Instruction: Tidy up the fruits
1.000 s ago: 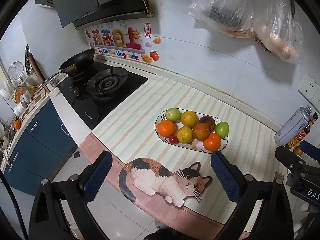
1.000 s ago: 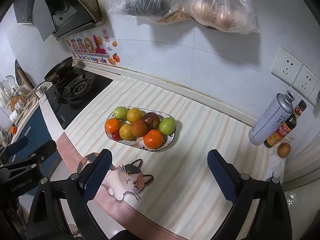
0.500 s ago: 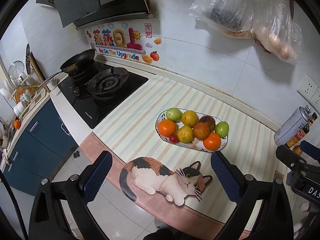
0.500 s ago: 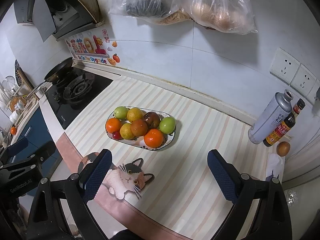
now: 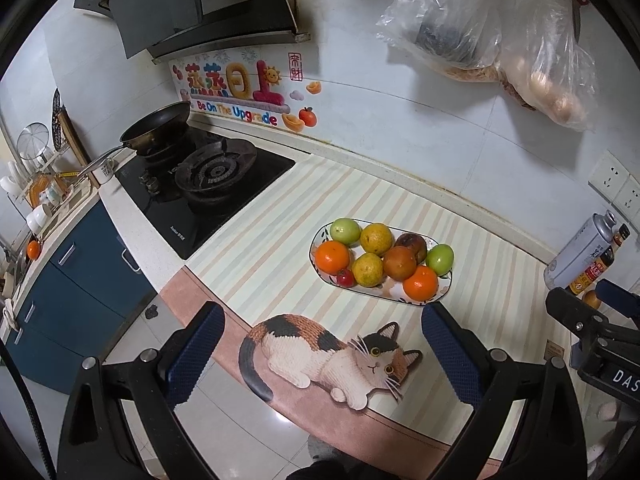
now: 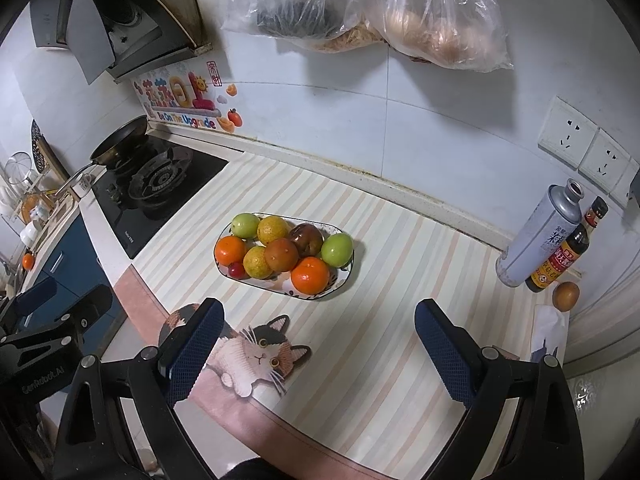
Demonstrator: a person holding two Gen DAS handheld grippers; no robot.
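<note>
An oval patterned plate (image 5: 446, 285) (image 6: 344, 278) sits mid-counter on a striped mat, piled with several fruits: two oranges (image 5: 332, 257) (image 6: 310, 276), two green ones (image 5: 440, 258) (image 6: 337, 250), yellow and brownish ones, and a small red one (image 5: 345, 278) (image 6: 236, 269). A lone brown fruit (image 6: 565, 295) lies at the far right beside the bottles. My left gripper (image 5: 324, 356) hovers open over the cat picture, short of the plate. The right gripper (image 6: 316, 350) is open too, above the counter's front edge, nothing between its fingers.
A gas hob (image 5: 208, 184) with a frying pan (image 5: 158, 126) is at the left. A metal can (image 6: 540, 236) and a sauce bottle (image 6: 568, 252) stand at the right wall. Plastic bags (image 6: 360, 8) hang above. A white tissue (image 6: 548, 328) lies at the right edge.
Both views have shifted only slightly; the right gripper has eased a little towards the counter. Both stay open and the fruits have not moved.
</note>
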